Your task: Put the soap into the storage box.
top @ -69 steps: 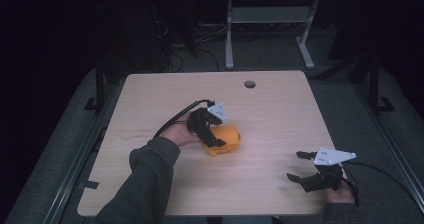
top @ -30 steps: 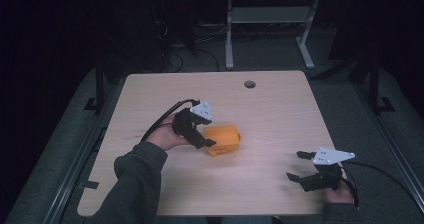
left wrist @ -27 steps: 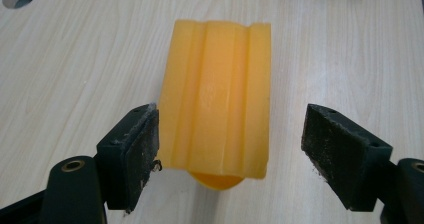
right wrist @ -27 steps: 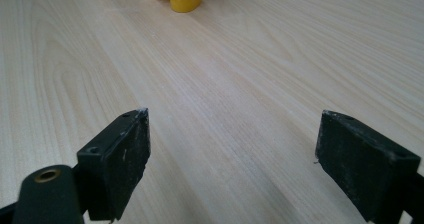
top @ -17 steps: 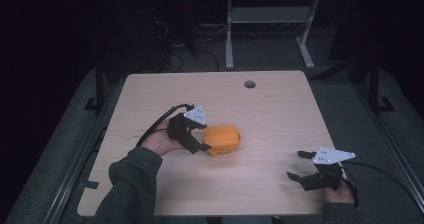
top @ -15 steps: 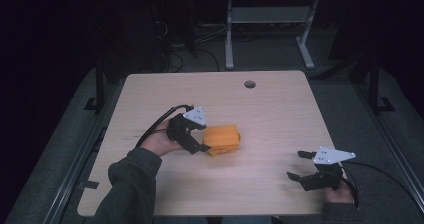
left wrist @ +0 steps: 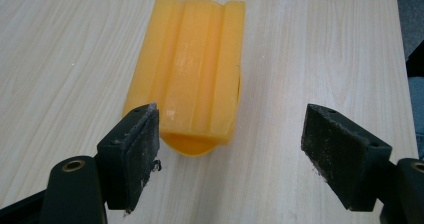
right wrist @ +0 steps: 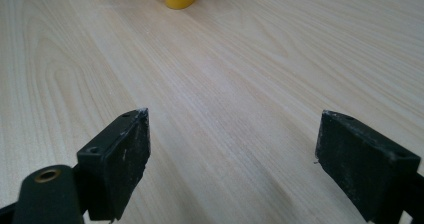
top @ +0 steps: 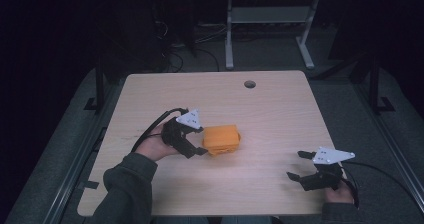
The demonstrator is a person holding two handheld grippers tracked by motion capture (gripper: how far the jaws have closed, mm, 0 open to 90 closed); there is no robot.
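We see the orange block (top: 222,138) lying flat on the table (top: 270,109), a little left of its middle. Our left gripper (top: 196,144) stands just beside it, jaws wide open and holding nothing. Our right gripper (top: 298,165) rests well apart near the front right corner, also wide open and empty.

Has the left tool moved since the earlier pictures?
Yes. The left tool has pulled back off the orange block, toward the table's left edge, open.
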